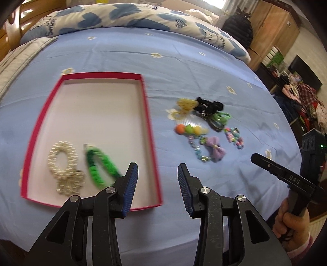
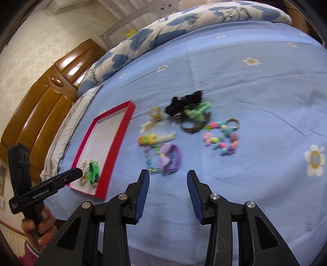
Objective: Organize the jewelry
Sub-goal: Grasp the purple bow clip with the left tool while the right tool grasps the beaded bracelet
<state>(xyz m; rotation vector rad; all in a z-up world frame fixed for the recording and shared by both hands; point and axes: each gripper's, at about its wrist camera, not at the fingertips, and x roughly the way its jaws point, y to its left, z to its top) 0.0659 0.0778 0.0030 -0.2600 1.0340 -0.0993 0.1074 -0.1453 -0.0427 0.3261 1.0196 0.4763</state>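
A red-rimmed white tray (image 1: 152, 131) lies on the blue bedsheet and holds a pearl bracelet (image 1: 63, 163) and a green chain bracelet (image 1: 100, 165). To its right lies a loose pile: a yellow claw clip (image 1: 185, 104), a black bow clip (image 1: 208, 105), a green clip (image 1: 221, 117), a comb with coloured pom-poms (image 1: 189, 129), a purple bow scrunchie (image 1: 215, 148) and a colourful bead bracelet (image 1: 235, 138). My left gripper (image 1: 157, 178) is open and empty, hovering by the tray's near right corner. My right gripper (image 2: 168, 184) is open and empty, just short of the purple scrunchie (image 2: 170, 158). The tray (image 2: 120, 137) also shows in the right wrist view.
A folded quilt with blue hearts (image 1: 126, 16) lies across the far side of the bed. A wooden headboard (image 2: 40, 106) stands to the left and a wardrobe (image 1: 271, 26) beyond the bed's right side. The bed's near edge drops off just below both grippers.
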